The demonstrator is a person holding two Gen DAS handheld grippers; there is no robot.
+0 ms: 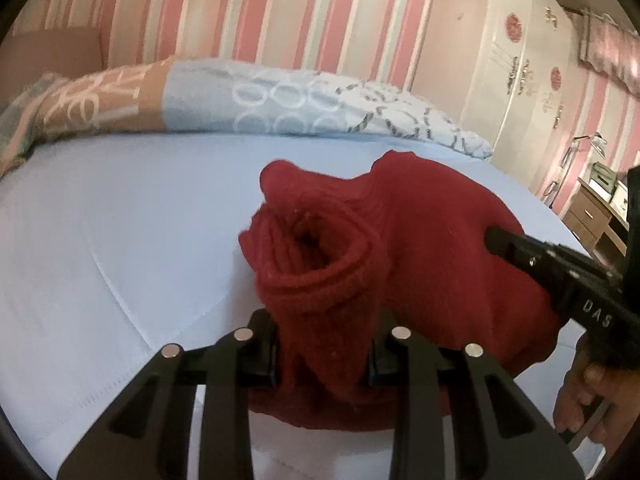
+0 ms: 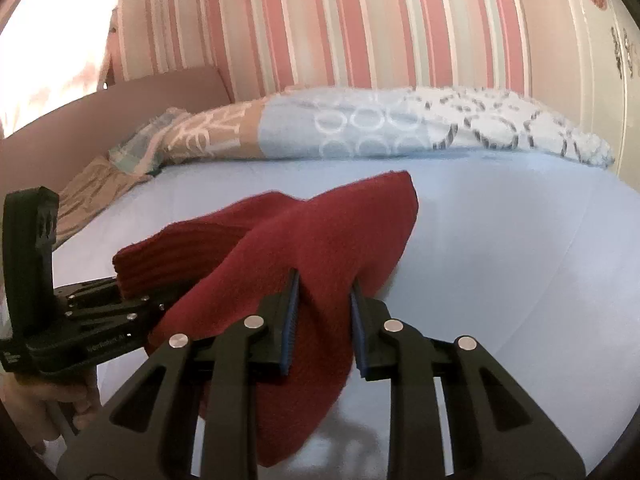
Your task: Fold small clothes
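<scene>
A dark red knitted garment (image 1: 420,240) hangs bunched above the light blue bed sheet (image 1: 120,240). My left gripper (image 1: 324,356) is shut on a ribbed, rolled edge of it. My right gripper (image 2: 324,328) is shut on another part of the same red garment (image 2: 320,232), which drapes down between and below its fingers. The right gripper also shows in the left wrist view (image 1: 552,276), coming in from the right against the cloth. The left gripper shows in the right wrist view (image 2: 100,312), at the left, holding the ribbed edge.
A rolled light blue and brown patterned quilt (image 1: 240,100) lies along the far side of the bed. Behind it is a pink striped wall (image 1: 280,12). A white wardrobe (image 1: 520,60) and a wooden desk (image 1: 592,216) stand at the right.
</scene>
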